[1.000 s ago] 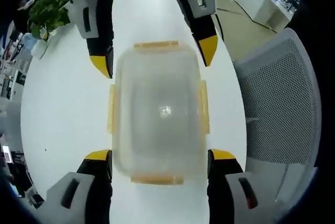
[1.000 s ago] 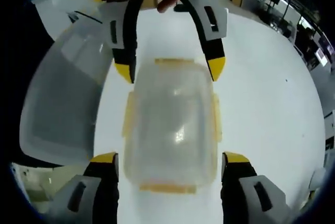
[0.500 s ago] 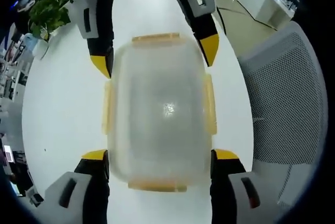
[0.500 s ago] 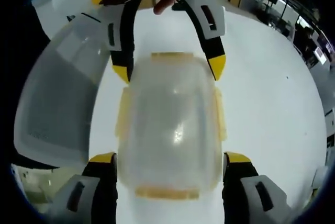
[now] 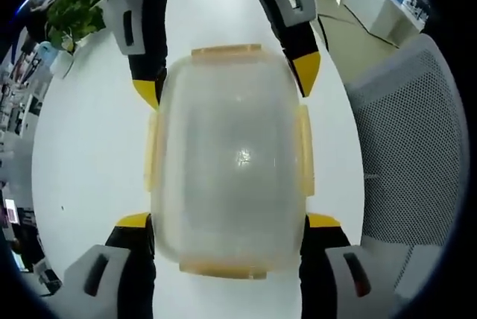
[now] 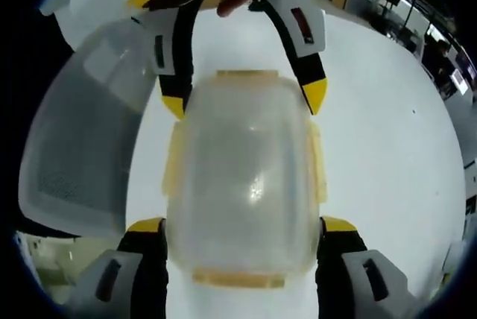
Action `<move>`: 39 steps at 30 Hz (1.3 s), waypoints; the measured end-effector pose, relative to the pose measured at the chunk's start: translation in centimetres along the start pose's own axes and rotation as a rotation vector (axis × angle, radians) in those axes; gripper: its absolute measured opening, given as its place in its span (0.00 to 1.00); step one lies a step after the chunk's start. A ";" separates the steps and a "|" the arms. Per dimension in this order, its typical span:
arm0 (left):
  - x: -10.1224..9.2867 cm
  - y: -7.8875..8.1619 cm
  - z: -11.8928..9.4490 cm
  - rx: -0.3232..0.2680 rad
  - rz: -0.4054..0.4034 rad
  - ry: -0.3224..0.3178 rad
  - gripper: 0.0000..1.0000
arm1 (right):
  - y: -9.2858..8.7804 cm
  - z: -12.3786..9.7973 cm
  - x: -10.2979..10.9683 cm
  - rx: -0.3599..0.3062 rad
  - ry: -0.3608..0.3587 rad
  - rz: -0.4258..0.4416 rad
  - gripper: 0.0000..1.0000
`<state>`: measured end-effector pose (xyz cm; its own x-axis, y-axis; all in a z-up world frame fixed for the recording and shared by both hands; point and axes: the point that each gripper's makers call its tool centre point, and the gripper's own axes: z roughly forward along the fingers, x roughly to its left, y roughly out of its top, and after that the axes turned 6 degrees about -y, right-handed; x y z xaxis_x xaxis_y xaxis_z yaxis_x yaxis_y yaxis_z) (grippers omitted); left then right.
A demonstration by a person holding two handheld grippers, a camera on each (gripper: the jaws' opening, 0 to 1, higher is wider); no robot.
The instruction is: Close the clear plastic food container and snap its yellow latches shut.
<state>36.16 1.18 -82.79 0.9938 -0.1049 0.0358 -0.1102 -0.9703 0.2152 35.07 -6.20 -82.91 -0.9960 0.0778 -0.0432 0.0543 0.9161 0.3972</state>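
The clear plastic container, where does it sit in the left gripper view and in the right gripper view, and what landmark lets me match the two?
Left gripper view: the clear plastic container fills the centre, between that view's own claw tips below and the other claw above.
Right gripper view: the container again sits centre, framed likewise.
Shared landmark: the white mesh chair, at right in the left view and at left in the right view.

Your grippers have moved closer to the clear container (image 5: pixel 227 159): it looms larger between the jaws than a second ago. Its near yellow latch (image 6: pixel 238 279) now sits lower in the right gripper view.
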 end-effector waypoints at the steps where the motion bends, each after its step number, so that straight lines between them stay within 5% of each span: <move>1: -0.1 -0.1 0.0 0.003 -0.009 0.004 0.80 | 0.0 0.0 0.1 -0.001 0.000 -0.002 0.82; 39: -0.6 -0.4 0.1 -0.011 -0.043 0.027 0.80 | 0.4 0.9 0.2 0.048 -0.037 0.006 0.86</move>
<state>35.66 1.63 -83.00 0.9970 -0.0569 0.0528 -0.0675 -0.9714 0.2276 34.99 -5.44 -83.61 -0.9924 0.0969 -0.0754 0.0643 0.9333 0.3532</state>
